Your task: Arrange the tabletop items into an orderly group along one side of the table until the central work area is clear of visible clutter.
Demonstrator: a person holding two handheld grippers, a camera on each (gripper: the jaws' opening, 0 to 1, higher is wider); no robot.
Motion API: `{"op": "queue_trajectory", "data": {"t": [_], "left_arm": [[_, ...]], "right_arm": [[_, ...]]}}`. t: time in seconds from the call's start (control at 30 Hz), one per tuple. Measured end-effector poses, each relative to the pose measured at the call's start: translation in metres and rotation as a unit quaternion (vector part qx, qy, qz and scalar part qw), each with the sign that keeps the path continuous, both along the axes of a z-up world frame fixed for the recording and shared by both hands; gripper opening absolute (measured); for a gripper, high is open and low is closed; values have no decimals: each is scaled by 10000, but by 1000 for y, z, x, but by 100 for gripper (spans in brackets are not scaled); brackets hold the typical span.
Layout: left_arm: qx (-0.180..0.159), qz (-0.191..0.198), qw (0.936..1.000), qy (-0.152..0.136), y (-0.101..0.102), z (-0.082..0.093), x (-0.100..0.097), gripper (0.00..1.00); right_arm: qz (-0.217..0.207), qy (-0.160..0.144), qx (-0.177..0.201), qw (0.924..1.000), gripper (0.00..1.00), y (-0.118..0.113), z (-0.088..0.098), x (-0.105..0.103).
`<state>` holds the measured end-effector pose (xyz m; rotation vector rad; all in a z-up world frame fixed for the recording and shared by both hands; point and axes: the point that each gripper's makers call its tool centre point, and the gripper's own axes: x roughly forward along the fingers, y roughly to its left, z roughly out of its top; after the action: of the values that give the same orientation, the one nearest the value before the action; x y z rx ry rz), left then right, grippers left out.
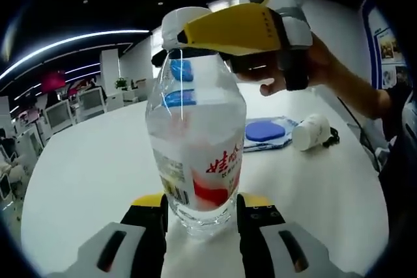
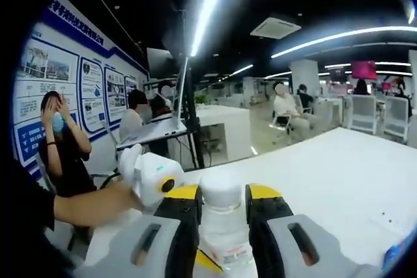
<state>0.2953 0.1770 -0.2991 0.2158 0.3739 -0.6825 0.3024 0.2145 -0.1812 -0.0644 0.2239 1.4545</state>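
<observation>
Tongs (image 1: 199,216) (image 2: 221,208) both clamp bottle (image 1: 195,154).

Bottle (image 1: 196,144) upright on table (image 1: 85,174), cloth (image 1: 267,133) and jar (image 1: 311,132) behind.

We see an open-plan office under long ceiling light strips (image 2: 208,4), a white wall with blue-framed posters (image 2: 58,76), rows of desks with monitors (image 1: 58,114), white chairs (image 2: 391,112) and seated people (image 2: 287,105) beyond the white worktop (image 2: 345,174).

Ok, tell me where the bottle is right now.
In the left gripper view the bottle stands upright on the white table, its base between the left claw and its cap end held by the right claw.
</observation>
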Motion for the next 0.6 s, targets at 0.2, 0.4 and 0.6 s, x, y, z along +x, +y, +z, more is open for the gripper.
{"op": "queue_trajectory", "data": {"t": [0.2, 0.4, 0.6], "left_arm": [[-26, 17, 10000, 5, 0, 0, -1, 46], [-38, 10, 10000, 1, -1, 1, -3, 50], [-26, 22, 10000, 2, 3, 4, -2, 64]], "right_arm": [[-114, -25, 39, 9999, 33, -1, 1, 4], [-136, -53, -5, 9999, 37, -4, -2, 6], [-223, -111, 105, 9996, 57, -12, 2, 9]]}}
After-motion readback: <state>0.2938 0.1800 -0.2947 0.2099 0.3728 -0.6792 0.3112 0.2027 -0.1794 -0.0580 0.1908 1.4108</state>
